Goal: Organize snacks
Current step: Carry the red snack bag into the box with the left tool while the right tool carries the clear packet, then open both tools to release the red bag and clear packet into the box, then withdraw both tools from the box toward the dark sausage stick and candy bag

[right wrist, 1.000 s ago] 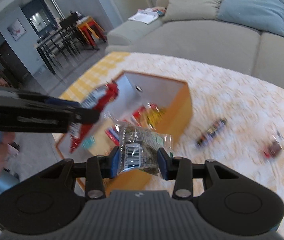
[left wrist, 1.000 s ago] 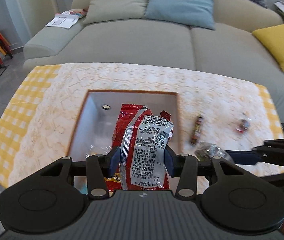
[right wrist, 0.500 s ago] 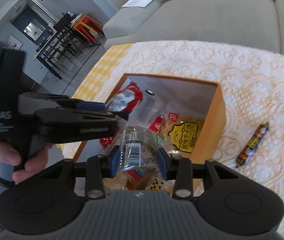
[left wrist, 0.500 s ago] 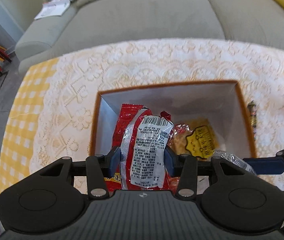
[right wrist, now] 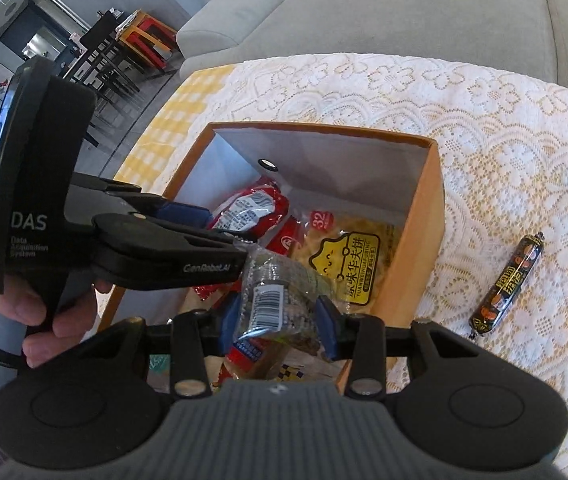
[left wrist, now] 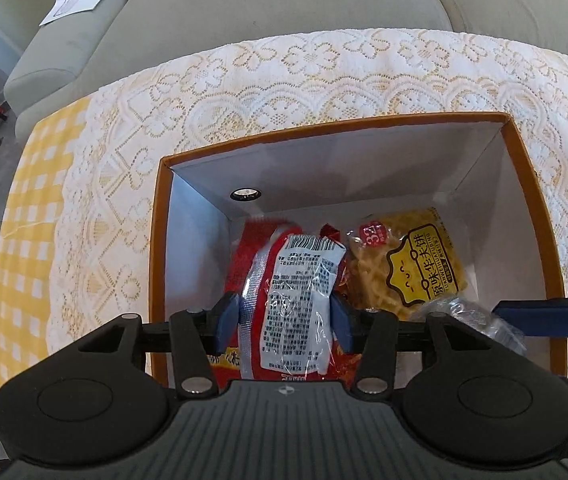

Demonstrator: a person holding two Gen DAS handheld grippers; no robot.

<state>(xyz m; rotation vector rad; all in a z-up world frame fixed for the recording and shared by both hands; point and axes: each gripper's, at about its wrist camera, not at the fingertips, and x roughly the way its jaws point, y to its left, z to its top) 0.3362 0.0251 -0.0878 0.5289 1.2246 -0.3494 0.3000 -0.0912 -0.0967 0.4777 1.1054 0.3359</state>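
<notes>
Left gripper (left wrist: 285,318): blue pads clamped on either side of a red snack packet (left wrist: 295,304), which stands between them over the open box (left wrist: 156,240). Packet: red wrapper, silver seam, white back label with barcode and dense print.

Right gripper (right wrist: 282,316): pads pinched on a clear snack bag (right wrist: 280,296), held above the box's near edge. Bag: transparent film, dark speckled contents, white barcode sticker.

Box: orange rim, white interior, on a lace tablecloth (right wrist: 503,152). Inside lies a yellow noodle-snack pack (left wrist: 407,264) flat on the bottom.

Sausage stick (right wrist: 505,286): dark wrapper, on the cloth to the right of the box, apart from both grippers.
</notes>
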